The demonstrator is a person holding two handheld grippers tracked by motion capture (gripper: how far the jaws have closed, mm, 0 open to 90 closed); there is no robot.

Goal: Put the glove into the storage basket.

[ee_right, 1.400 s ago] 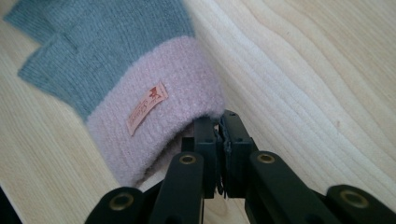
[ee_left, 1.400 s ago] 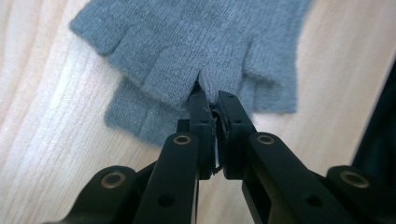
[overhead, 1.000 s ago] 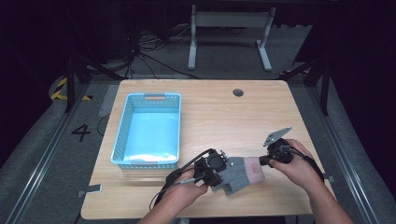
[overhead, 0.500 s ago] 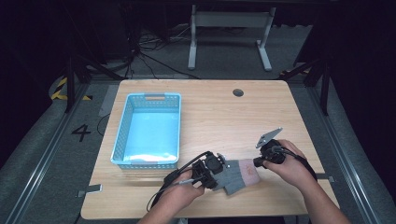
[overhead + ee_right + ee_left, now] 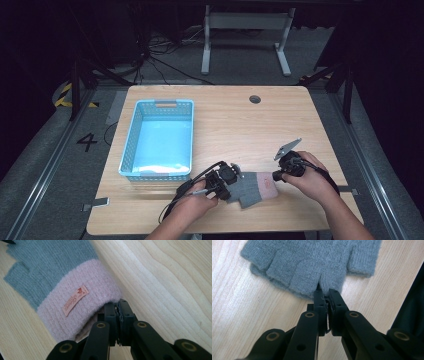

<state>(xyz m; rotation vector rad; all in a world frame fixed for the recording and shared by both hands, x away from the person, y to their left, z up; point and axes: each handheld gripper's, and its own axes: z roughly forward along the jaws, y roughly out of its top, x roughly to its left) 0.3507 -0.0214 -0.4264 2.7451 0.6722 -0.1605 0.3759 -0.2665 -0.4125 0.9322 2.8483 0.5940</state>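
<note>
Looked like a lab or recording studio rather than a home. Stood lit amid darkness: a plain wooden table (image 5: 225,115) with a cable grommet hole (image 5: 255,99) near its far edge. Beyond the far edge, loose black cables (image 5: 160,55) on grey carpet and the white metal legs of a stand (image 5: 245,40). Off the left edge, a floor rail (image 5: 45,170), a painted number 4 (image 5: 87,142) and yellow-black hazard tape (image 5: 64,95).

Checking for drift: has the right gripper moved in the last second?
Yes. The right gripper has slid left along the table, toward the basket, and now sits closer to the left gripper, both pinching the glove.
</note>
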